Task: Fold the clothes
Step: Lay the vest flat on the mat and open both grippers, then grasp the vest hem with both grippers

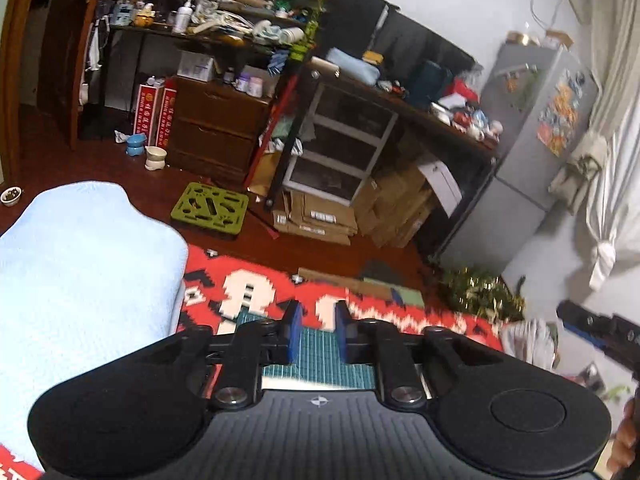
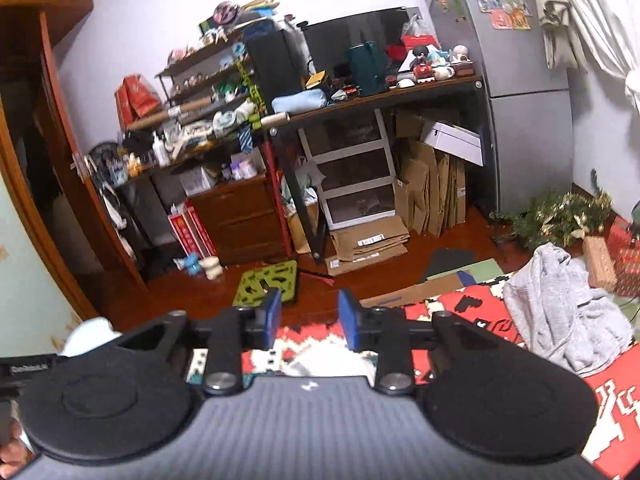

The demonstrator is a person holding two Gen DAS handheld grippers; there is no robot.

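My left gripper (image 1: pixel 318 314) hovers open over a red, white and black patterned rug (image 1: pixel 256 280), with nothing pinched between its blue pads. A teal gridded piece (image 1: pixel 320 350) lies just under the jaws; I cannot tell what it is. A large light-blue knit cloth (image 1: pixel 80 280) lies spread out to the left. My right gripper (image 2: pixel 310 308) is open and empty above the rug (image 2: pixel 460 304), and something white (image 2: pixel 320 360) lies beneath it. A crumpled grey garment (image 2: pixel 560 316) lies on the rug to the right, also visible as the grey garment (image 1: pixel 528 340) in the left wrist view.
A cluttered desk (image 2: pixel 380 96) and shelves (image 1: pixel 208 36) stand across the wooden floor, with flattened cardboard (image 2: pixel 368 240) and a drawer unit (image 1: pixel 340 148) below. A grey fridge (image 2: pixel 528 120) stands at the right, a green plastic tile (image 1: pixel 210 208) and pet bowls (image 1: pixel 156 158) lie on the floor, and tinsel greenery (image 2: pixel 560 216) is near the rug.
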